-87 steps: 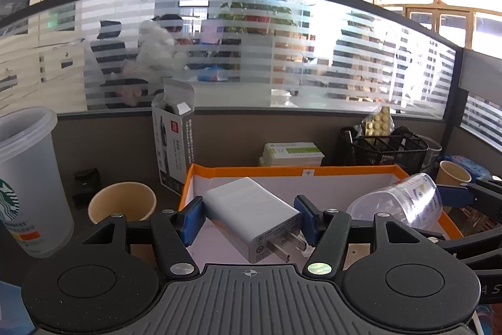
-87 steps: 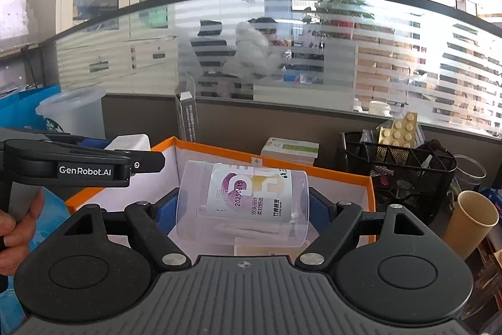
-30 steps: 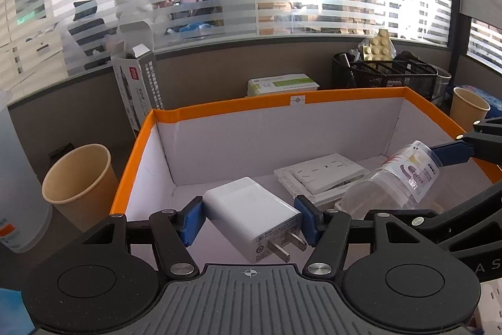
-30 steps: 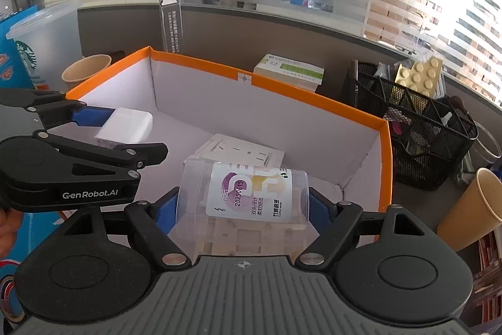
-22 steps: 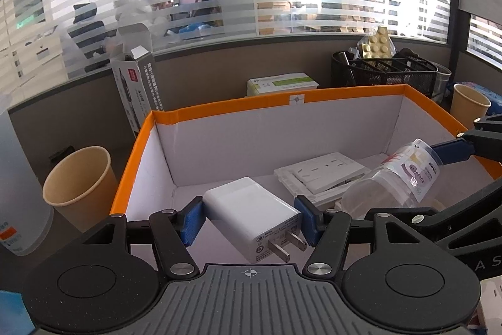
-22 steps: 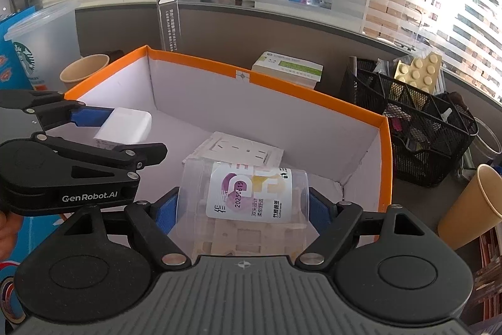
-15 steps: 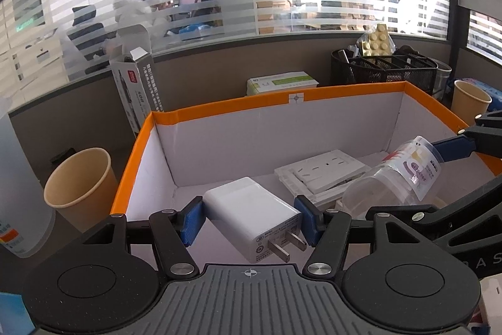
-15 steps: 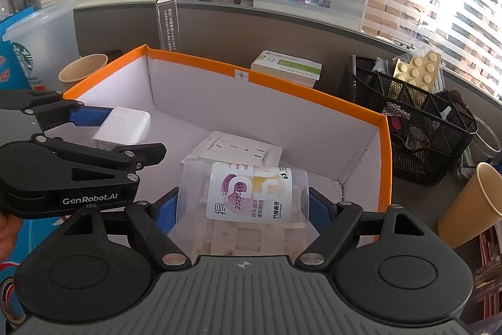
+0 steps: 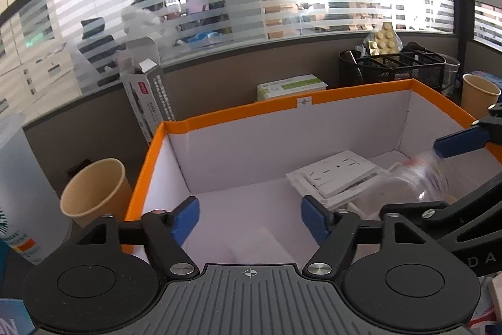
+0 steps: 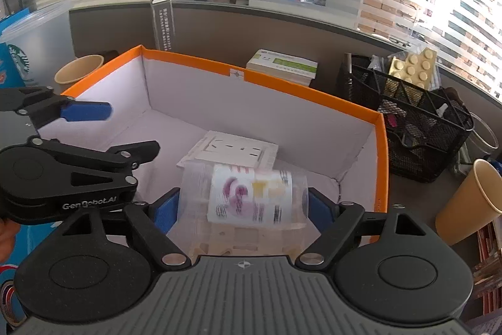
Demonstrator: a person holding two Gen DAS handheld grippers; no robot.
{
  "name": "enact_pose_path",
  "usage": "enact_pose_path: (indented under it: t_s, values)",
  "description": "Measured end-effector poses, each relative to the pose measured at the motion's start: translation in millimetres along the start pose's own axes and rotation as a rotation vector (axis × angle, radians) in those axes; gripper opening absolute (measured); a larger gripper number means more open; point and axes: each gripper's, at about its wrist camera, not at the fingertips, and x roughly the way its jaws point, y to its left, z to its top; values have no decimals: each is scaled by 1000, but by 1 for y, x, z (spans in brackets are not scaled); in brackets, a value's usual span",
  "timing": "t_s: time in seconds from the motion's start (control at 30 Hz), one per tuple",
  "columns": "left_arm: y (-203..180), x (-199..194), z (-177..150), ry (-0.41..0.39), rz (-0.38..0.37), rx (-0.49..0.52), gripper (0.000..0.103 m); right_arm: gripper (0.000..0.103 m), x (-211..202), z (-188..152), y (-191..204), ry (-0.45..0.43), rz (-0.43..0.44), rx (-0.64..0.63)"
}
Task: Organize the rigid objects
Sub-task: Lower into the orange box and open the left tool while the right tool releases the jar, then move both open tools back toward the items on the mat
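Jaws of both grippers have just been opening. Inside the orange-rimmed box (image 9: 354, 90), the left gripper (image 9: 249, 217) is spread, nothing seen gripped; the right gripper (image 10: 243, 206) brackets the blurred clear plastic cup (image 10: 243, 198), apparently released. Light, slick, crushable, it is best held across its middle.
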Motion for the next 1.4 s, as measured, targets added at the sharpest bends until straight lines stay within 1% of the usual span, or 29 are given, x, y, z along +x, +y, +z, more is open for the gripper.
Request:
enact_pose_path:
  t_s: [0.17,0.23,0.3,0.37,0.43,0.57,0.67,0.77,0.83,0.9,1.03,1.07,1.13,1.2,1.23,1.3,1.4]
  values:
    - [1,-3,2,4,22,-2,89,93,-4,0,0,-12,-18,-13]
    - [2,-10,3,-11,16,-1,90,93,-11,1,0,-32,-26,-12]
    - [3,-21,5,-35,19,-2,94,94,-21,1,-1,-60,-23,-1]
    - [4,-35,6,-63,27,-6,97,94,-35,0,-2,-93,-27,7]
    - [6,-51,5,-89,33,-15,98,94,-50,-1,0,-134,-34,13]
    - [10,-85,-2,-137,40,-25,102,95,-87,-10,5,-223,-24,12]
    - [15,-109,-15,-156,51,-21,102,97,-117,-26,14,-295,-7,-23]
    - [21,-126,-33,-160,64,-24,103,100,-141,-47,22,-328,28,-57]
    - [27,-135,-46,-158,78,-37,103,101,-148,-64,22,-309,36,-60]
    - [33,-141,-62,-143,78,-46,103,103,-148,-81,18,-279,9,-51]
    - [40,-142,-95,-82,75,-54,103,103,-129,-122,1,-164,-35,17]
    - [42,-142,-103,-71,65,-62,103,103,-124,-131,-3,-143,-48,38]
    - [45,-141,-118,-43,20,-79,103,103,-117,-149,-7,-107,-50,54]
    - [45,-138,-126,-14,-13,-77,103,103,-114,-165,-12,-83,-39,55]
    - [44,-137,-128,-3,-13,-70,103,103,-115,-171,-13,-76,-40,51]
    - [41,-135,-128,-1,5,-62,103,103,-115,-179,-16,-69,-51,39]
    - [37,-136,-127,2,-27,-46,103,103,-109,-185,-19,-54,-52,1]
